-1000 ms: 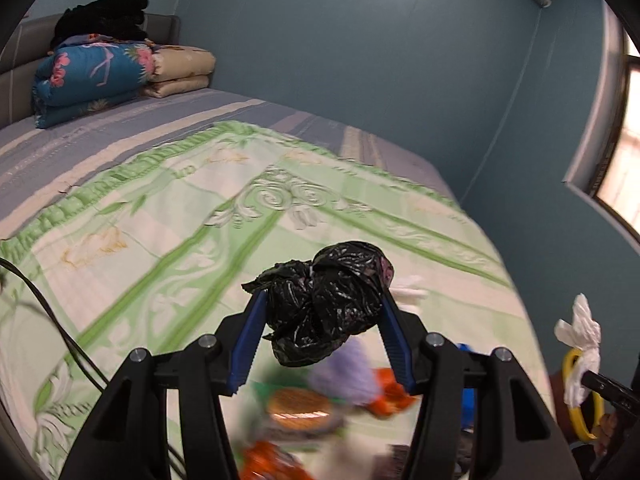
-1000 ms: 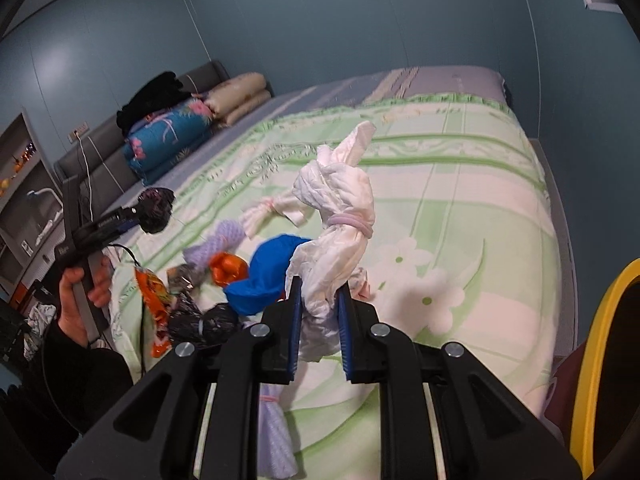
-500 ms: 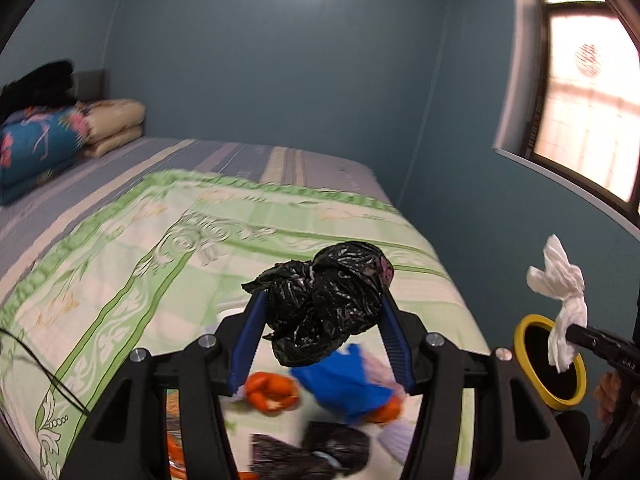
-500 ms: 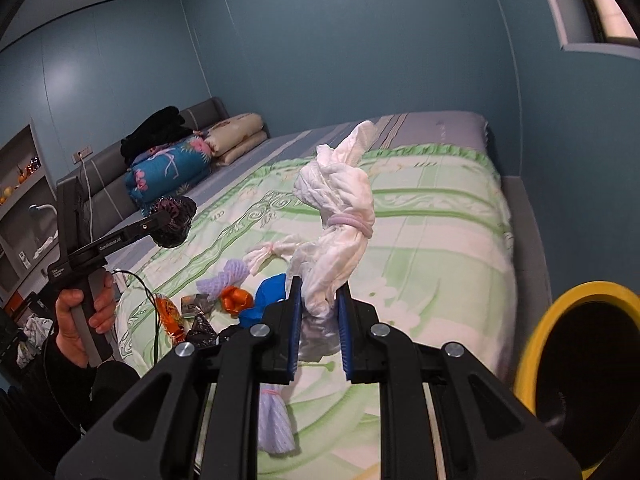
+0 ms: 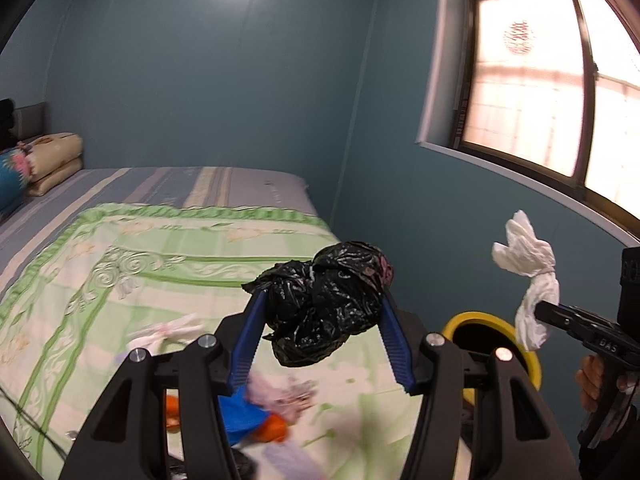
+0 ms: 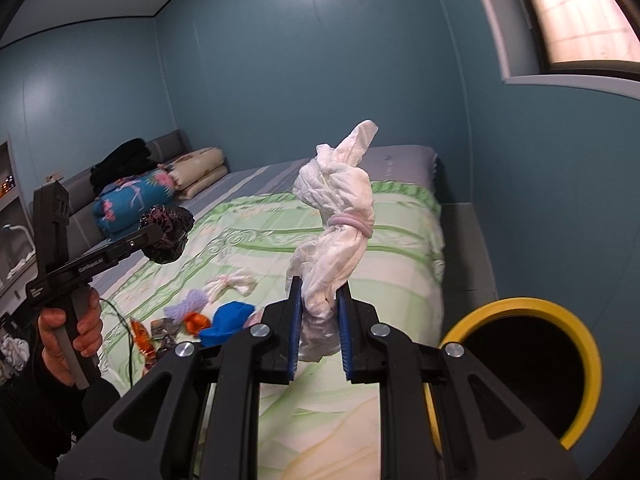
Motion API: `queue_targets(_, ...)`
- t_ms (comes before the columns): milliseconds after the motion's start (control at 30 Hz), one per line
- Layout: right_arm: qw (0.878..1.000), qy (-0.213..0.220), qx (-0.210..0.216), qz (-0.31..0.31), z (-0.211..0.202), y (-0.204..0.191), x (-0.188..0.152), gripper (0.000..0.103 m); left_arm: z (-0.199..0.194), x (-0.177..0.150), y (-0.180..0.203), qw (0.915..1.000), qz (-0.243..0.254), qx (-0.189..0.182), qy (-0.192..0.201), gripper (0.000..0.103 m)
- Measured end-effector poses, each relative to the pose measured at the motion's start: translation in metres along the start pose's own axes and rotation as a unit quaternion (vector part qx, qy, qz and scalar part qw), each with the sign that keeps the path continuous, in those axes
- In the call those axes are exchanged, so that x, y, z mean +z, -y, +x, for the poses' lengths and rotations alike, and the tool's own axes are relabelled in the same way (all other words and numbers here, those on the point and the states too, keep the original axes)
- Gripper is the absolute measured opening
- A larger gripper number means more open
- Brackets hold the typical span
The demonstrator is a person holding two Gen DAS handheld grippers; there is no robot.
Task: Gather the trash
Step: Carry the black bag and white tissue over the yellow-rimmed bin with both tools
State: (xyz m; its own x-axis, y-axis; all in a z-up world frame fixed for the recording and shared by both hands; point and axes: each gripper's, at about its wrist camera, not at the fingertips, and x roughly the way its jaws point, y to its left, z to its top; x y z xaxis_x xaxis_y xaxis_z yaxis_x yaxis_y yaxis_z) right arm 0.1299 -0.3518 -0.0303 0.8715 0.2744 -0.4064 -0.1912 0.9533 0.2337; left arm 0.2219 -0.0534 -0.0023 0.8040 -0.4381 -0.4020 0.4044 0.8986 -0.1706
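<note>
My left gripper [image 5: 322,304] is shut on a crumpled black plastic bag [image 5: 324,300], held above the bed. My right gripper [image 6: 319,294] is shut on a white knotted bundle [image 6: 336,220] tied with a pink band. A black bin with a yellow rim [image 6: 520,364] stands beside the bed's foot, just right of my right gripper; in the left wrist view the bin [image 5: 492,332] shows behind my right finger. The left wrist view also catches the right gripper [image 5: 548,312] with its white bundle [image 5: 528,276] above the bin. More trash lies on the bed: blue [image 6: 228,316], orange [image 6: 196,322], purple [image 6: 188,306] and white [image 6: 232,282] pieces.
The bed has a green floral quilt [image 6: 400,240] and folded blankets [image 6: 136,200] at its head. Blue walls close in on the bed's far side and a window [image 5: 560,92] sits above the bin. A hand [image 6: 68,328] grips the left gripper's handle; a black cable [image 6: 120,320] trails by it.
Both grippers rose and swung right, away from the trash pile toward the yellow-rimmed bin, which came fully into view. The black bag and the white bundle stayed gripped.
</note>
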Motion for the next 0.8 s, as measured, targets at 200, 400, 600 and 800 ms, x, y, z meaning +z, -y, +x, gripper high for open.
queue_targets(200, 0.999, 0.016, -0.033, 0.018, -0.02, 0.028, 0.0, 0.015, 0.021, 0.004, 0.043, 0.9991, 0.016, -0.039, -0.007, 0.052)
queue_targets(400, 0.997, 0.027, -0.064, 0.04, -0.036, 0.057, -0.003, 0.015, 0.049, 0.002, 0.081, 0.9968, 0.03, -0.07, -0.023, 0.052)
queue_targets(600, 0.993, 0.035, -0.092, 0.059, -0.046, 0.079, -0.008, 0.015, 0.076, -0.003, 0.124, 0.9921, 0.049, -0.106, -0.044, 0.052)
queue_targets(800, 0.99, 0.032, -0.114, 0.078, -0.052, 0.106, -0.019, 0.015, 0.103, -0.012, 0.164, 0.9861, 0.064, -0.138, -0.067, 0.052)
